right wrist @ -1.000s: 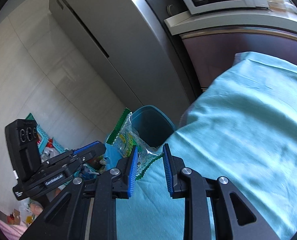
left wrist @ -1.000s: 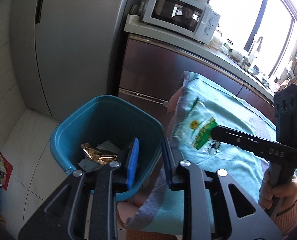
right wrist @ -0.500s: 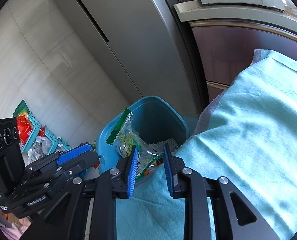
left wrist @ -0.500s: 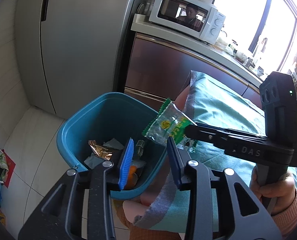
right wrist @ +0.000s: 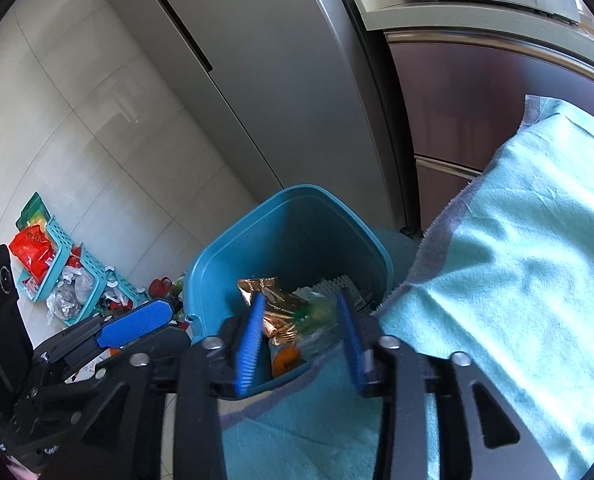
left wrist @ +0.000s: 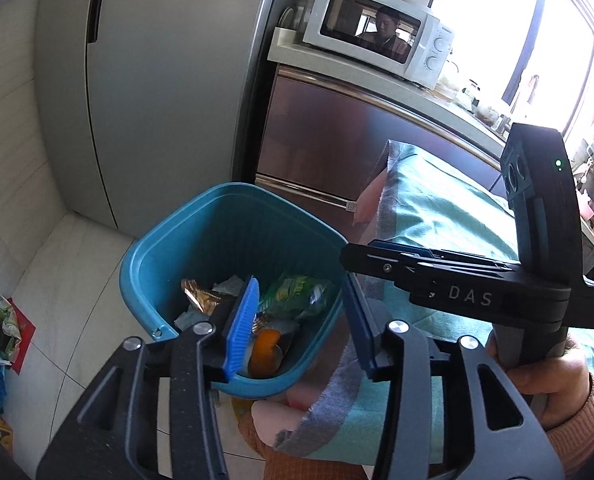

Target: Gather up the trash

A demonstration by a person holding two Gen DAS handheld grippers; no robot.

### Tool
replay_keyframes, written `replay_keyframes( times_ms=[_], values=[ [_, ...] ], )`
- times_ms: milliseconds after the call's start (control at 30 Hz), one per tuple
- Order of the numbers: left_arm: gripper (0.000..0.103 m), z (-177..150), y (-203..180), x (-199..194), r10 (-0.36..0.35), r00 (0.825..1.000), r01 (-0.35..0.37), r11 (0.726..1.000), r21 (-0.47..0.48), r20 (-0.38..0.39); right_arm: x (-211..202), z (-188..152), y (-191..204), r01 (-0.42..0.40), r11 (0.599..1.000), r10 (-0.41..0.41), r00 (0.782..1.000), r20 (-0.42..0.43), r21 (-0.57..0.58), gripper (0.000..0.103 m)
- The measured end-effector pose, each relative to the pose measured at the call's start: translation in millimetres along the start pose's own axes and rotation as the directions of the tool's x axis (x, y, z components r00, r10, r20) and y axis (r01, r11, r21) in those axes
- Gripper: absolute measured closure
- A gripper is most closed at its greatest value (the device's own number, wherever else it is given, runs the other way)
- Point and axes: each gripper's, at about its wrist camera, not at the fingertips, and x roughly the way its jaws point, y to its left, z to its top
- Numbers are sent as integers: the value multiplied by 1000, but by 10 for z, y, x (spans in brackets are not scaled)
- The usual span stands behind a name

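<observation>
Green wrapper [left wrist: 297, 294] inside blue bin [left wrist: 201, 240], below spread right gripper [right wrist: 303, 344] fingers [right wrist: 251, 344].

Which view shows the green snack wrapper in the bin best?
Left wrist: the green plastic snack wrapper lies sharp and unobstructed on the trash in the teal plastic bin. Right wrist shows it only as a motion-blurred green smear between that gripper's open jaws.

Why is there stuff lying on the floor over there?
Colourful packets and bags are strewn on the floor, spilling around small teal baskets, outside the blue bin. It looks messy.
</observation>
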Motion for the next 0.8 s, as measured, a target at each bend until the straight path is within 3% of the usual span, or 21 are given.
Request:
replay_keyframes(
  times_ms=[267, 433, 500, 567, 700, 800],
  values=[
    [39, -8, 30, -52, 16, 1000, -16, 1000, 4, 21, -163, -87, -99, -25, 999, 24, 999, 41, 21, 60],
    [25, -10, -83, -166, 8, 998, -12, 999, 46, 68, -486, -232, -169, -17, 1000, 16, 994, 108, 6, 50],
    [17, -11, -138, -213, 4, 996, -9, 998, 59, 87, -640, -296, -196, 2, 1000, -2, 990, 144, 0, 41],
    [6, -23, -212, -261, -7, 994, -1, 997, 72, 108, -824, -390, -230, 34, 999, -33, 981, 189, -6, 35],
    [6, -70, -394, -346, -34, 989, 20, 994, 104, 143, -1165, -611, -282, 144, 990, -134, 953, 272, -15, 21],
    [6, -111, -527, -370, -43, 986, 24, 993, 116, 161, -1414, -803, -303, 220, 976, -204, 920, 334, -11, 12]
  ],
)
